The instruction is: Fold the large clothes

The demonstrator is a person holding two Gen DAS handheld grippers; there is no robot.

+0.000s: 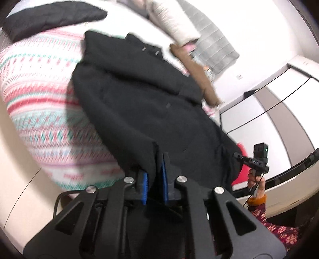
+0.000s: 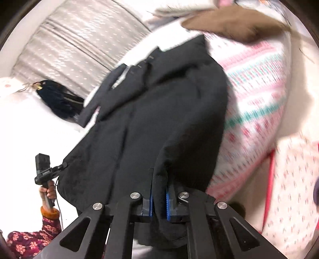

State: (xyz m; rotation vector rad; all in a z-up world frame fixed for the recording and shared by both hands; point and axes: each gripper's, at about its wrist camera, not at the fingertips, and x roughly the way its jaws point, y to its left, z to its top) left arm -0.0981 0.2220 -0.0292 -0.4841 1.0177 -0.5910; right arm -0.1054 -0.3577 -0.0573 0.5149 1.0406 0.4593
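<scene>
Left wrist view, nearest first: the left gripper (image 1: 156, 175) is clamped on the near hem of the black coat (image 1: 139, 95), w/ dark cloth pinched between its blue pads (image 1: 145, 184). From that grip the coat is stretched away over the patterned bedspread (image 1: 39, 103), pink, red and teal bands, blurred. At the coat's lower right corner the right gripper (image 1: 239, 156) is seen from outside, closed on the hem, held by a hand (image 1: 256, 182) w/ an orange cuff and floral sleeve (image 1: 279, 229) below it. Beyond the coat's far end a brown garment (image 1: 199, 73) is laid at the bed's edge, a pale pillow (image 1: 173, 22) behind it, and another dark garment (image 1: 49, 18) at upper left.

Right wrist view, same order: the right gripper (image 2: 159, 201) is shut on a bunched fold of the coat (image 2: 159, 103), fabric squeezed between blue pads (image 2: 168, 203). To the left the other gripper (image 2: 64, 165) is seen nipping the hem, gripped by a hand (image 2: 47, 191) above a floral sleeve (image 2: 39, 235). The coat is spread upward from both grips, bedspread (image 2: 255, 95) to its right. Farther off, a small dark bag (image 2: 59, 99) is seen on white bedding, the brown garment (image 2: 229, 25) at top.
</scene>
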